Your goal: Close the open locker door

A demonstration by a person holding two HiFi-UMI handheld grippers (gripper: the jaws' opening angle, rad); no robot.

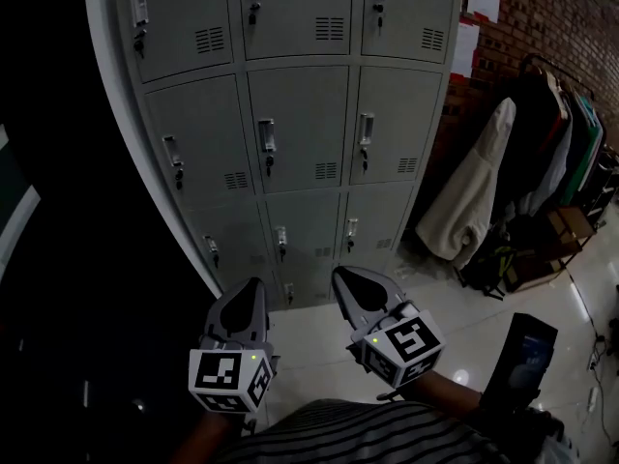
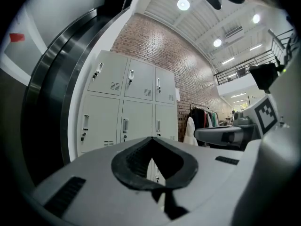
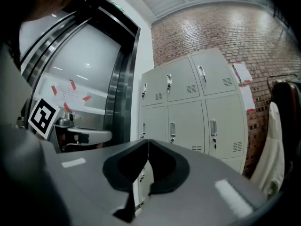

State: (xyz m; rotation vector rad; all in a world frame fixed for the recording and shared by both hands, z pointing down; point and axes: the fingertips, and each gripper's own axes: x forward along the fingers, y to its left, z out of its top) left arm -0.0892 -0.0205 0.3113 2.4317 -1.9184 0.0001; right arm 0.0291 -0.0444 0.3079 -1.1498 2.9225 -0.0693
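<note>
A grey bank of lockers (image 1: 300,124) stands ahead, in three columns with small handles and vents. Every door I can see lies flush with its frame; none stands ajar. My left gripper (image 1: 253,283) hovers low in front of the bottom row, jaws together with nothing between them. My right gripper (image 1: 338,274) is beside it, also shut and empty, well short of the doors. The lockers (image 2: 127,102) fill the left gripper view beyond the closed tips (image 2: 151,138). In the right gripper view the closed tips (image 3: 148,140) point at the same lockers (image 3: 193,107).
A brick wall (image 1: 551,8) runs right of the lockers. A clothes rack (image 1: 556,124) with hanging coats, a pale coat (image 1: 474,191) and boxes (image 1: 566,230) crowd the right side. A dark panel (image 1: 58,211) borders the left. A dark upright object (image 1: 522,361) stands on the white tile floor (image 1: 455,307).
</note>
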